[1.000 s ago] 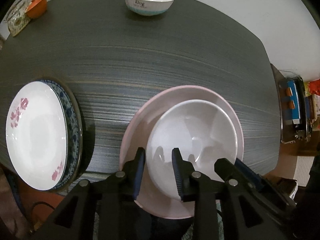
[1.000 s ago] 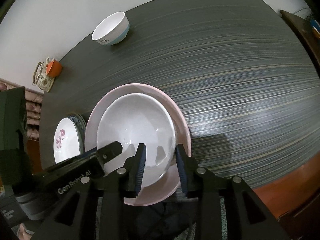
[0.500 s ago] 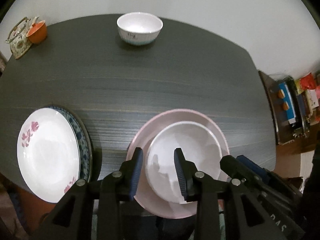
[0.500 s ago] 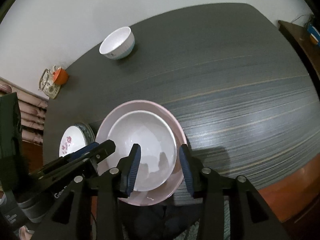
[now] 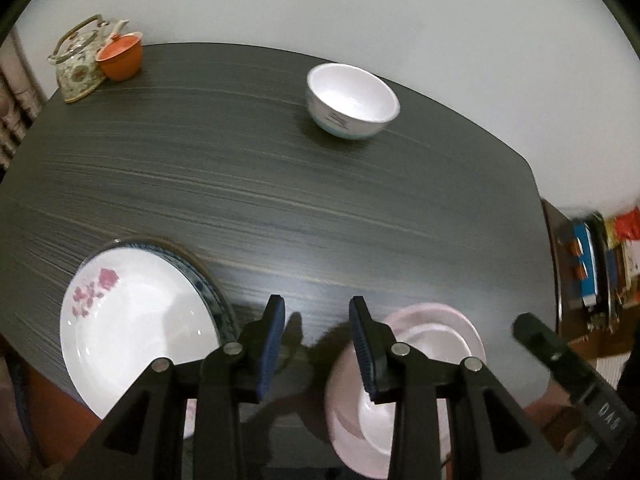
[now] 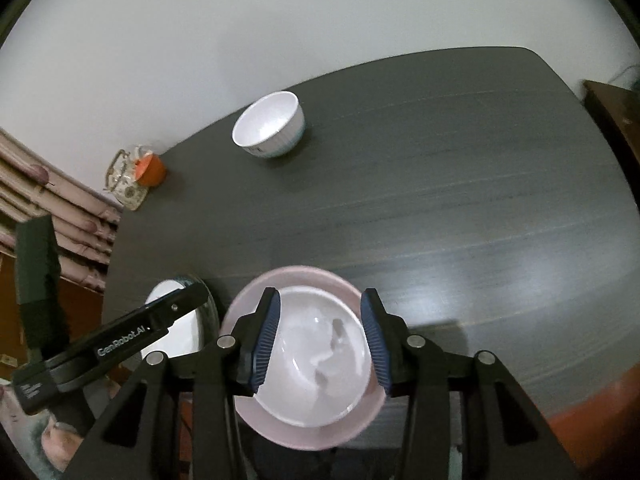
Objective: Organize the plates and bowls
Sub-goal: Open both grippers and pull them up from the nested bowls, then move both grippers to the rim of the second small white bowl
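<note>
Right claw [image 6: 320, 332] opening, empty, above glossy white bowl [image 6: 316, 364] nested in pink plate [image 6: 248, 300].

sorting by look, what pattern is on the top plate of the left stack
White with pink flowers; clearest in the left wrist view.

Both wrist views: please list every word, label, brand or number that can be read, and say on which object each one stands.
"GenRobot.AI": white letters on the black body of the left gripper, seen in the right wrist view.
"DAS": pale letters on the right gripper body, seen sideways in the left wrist view; possibly part of a longer word.
Dark print on the side of the white bowl: too blurred to read.
</note>
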`<state>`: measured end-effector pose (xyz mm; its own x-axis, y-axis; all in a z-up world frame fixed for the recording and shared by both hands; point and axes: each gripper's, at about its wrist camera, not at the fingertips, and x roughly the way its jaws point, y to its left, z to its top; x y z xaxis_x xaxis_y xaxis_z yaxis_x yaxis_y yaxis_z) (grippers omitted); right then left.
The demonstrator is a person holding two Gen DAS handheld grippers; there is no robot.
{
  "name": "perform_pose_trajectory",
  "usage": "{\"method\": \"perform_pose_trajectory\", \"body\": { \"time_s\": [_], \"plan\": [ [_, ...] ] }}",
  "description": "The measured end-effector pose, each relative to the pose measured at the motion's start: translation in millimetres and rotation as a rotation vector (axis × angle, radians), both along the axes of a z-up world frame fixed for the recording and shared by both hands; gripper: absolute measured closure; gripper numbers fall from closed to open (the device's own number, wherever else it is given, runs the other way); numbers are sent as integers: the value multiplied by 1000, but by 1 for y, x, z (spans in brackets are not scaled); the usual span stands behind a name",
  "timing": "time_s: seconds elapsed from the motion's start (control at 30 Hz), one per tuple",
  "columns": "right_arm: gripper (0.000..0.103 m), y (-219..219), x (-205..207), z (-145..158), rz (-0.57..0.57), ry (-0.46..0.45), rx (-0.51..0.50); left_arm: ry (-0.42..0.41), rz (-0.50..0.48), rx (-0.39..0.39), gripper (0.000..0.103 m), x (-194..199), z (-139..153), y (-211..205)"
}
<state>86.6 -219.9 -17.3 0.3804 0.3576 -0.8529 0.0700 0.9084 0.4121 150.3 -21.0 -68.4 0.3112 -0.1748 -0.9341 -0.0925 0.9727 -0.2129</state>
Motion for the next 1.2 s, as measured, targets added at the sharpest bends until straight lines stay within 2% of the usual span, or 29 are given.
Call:
{"method": "perform_pose_trajectory", "body": {
  "time_s": [0.27, 0.37, 0.73, 0.9, 1.07, 1.2],
  "plan": [
    [62, -14, 55, -3, 1, -35, -16, -17, 65, 27, 69, 41, -6, 23],
    [62, -19, 79, -7, 17, -37, -25, -24, 79, 13, 69, 72, -10, 27],
    [62, -15, 158, -50, 69, 41, 17, -16, 133, -133, 69, 162, -31, 33],
    [62, -5, 189, -65, 76, 61, 30, 15, 167, -182, 69, 198, -52, 40],
    [62, 10, 218, -79, 86, 76, 33, 54, 172, -202, 69, 218, -72, 41],
    [62, 20, 237, -92, 92, 105, 29, 72, 164, -185, 69, 227, -84, 38]
  ]
}}
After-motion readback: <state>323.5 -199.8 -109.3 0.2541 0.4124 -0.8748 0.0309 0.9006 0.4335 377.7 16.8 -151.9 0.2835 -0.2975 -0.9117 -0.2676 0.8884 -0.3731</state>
